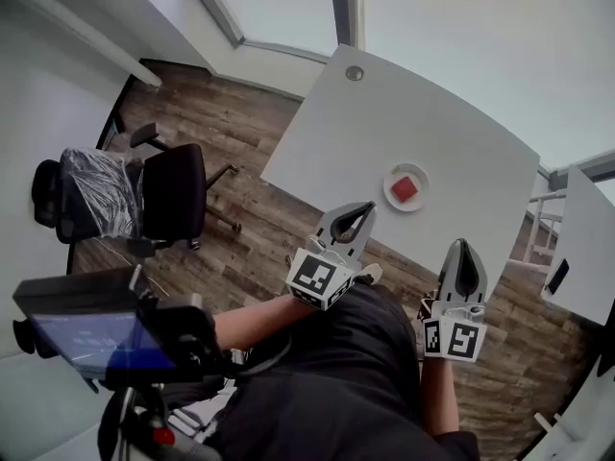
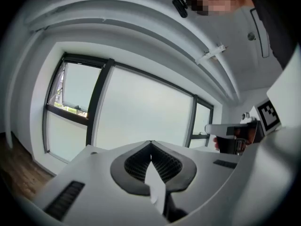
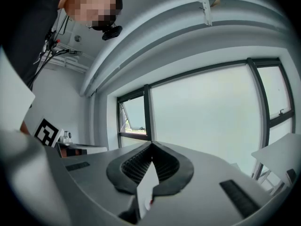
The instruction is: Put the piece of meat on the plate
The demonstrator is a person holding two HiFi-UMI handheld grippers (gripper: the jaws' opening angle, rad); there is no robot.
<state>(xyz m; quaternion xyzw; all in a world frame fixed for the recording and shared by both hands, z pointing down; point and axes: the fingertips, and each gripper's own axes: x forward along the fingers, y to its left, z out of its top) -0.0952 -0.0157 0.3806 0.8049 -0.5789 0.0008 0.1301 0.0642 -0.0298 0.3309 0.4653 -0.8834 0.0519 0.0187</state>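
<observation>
Meat (image 1: 405, 189): on the plate (image 1: 387, 188); I judge it placed and leave it alone.
Left gripper (image 1: 368, 206), right gripper (image 1: 464, 246): both clenched, empty.

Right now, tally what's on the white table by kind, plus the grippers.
Plate: 1
Piece of meat: 1
Round grey cap: 1
Grippers: 2, left gripper and right gripper
Total: 5

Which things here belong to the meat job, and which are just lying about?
Job: piece of meat, on the plate; left claw and right claw, both shut.
Lying about: black office chair, wrapped chair, screen on stand, second table.
</observation>
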